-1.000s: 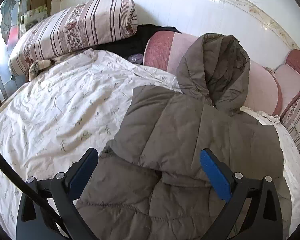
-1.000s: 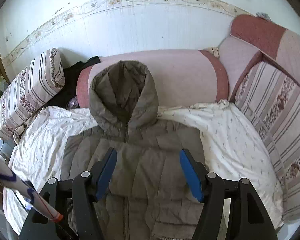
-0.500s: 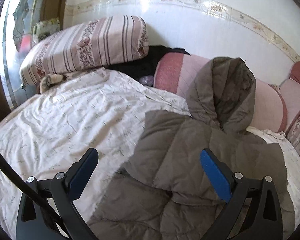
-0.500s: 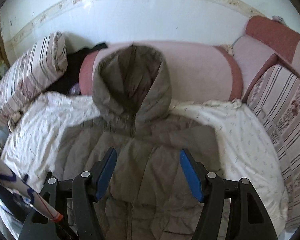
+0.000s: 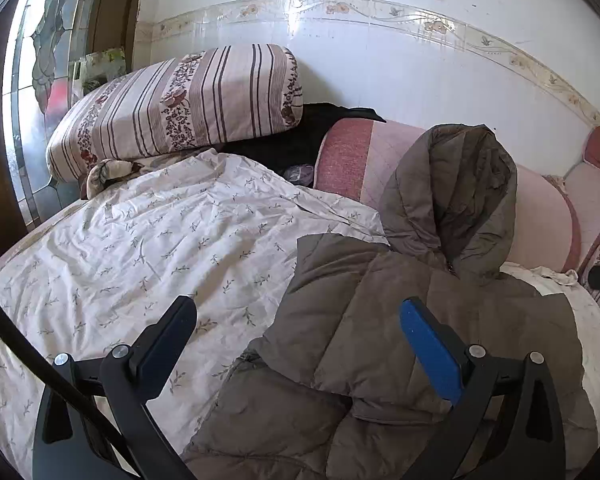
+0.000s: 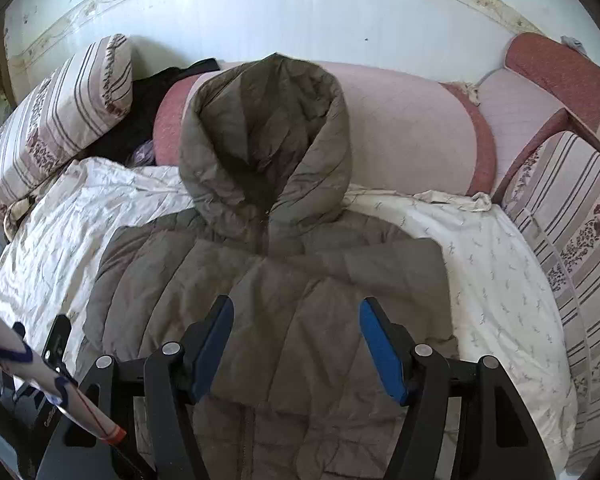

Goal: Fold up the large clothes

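Note:
A grey-brown hooded puffer jacket lies front-up on a white leaf-print sheet, both sleeves folded across its chest. Its hood rests up against a pink bolster. In the left wrist view the jacket fills the lower right and the sheet the left. My left gripper is open and empty, above the jacket's left edge. My right gripper is open and empty, above the jacket's chest.
A striped floral pillow lies at the back left, with dark clothing beside it. Striped cushions line the right side. A tiled wall stands behind. A window is at the far left.
Both grippers have pulled back and up from the jacket. The left view has swung left, showing more sheet. The right view has moved closer to the hood. Both grippers stay open.

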Available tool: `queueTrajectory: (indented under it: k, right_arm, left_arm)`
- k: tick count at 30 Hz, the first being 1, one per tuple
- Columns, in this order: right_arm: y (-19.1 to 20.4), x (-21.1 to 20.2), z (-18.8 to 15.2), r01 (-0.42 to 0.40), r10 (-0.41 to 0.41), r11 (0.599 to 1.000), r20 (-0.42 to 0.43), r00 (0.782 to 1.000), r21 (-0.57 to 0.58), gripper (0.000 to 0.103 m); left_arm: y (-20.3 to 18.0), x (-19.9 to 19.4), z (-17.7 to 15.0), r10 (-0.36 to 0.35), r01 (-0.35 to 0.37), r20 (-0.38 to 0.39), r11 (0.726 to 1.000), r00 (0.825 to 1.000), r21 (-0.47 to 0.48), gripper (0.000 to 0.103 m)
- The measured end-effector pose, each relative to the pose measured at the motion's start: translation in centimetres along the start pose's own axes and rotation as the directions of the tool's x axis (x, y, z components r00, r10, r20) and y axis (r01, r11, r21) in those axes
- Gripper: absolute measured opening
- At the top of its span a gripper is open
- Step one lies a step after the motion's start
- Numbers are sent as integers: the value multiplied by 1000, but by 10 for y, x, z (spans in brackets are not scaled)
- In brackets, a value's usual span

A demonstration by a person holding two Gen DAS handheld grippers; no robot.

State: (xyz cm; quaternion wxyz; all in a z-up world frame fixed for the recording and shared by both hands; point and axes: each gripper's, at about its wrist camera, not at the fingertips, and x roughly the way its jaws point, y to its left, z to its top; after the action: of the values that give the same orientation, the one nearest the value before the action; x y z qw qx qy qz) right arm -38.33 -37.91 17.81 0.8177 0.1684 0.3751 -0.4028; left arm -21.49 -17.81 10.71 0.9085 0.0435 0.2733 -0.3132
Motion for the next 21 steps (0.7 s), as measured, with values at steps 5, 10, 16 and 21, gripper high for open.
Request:
queueTrajectory:
  k: [5,10,16,21]
  right_arm:
    - [-8,-3,12,24,-24,1000,14,1000,3,70]
    - [-18,-7,26,45,-45,999,28,999,18,70]
    - [-31,-10,42,61,-63,997,44,997,48,70]
    - [-39,-9,54,65,-68,995,47,997,69,67]
  left_arm:
    - [0,0,-1,-9,9,-5,1000,1000,-6,102]
    - [-2,0,-1,-14,14,-4,1000,1000,3,102]
    - [-5,1,-2,-24,24,-8,1000,1000,11,102]
    - [-6,1,-3,-28,28,-13,999,1000,19,102]
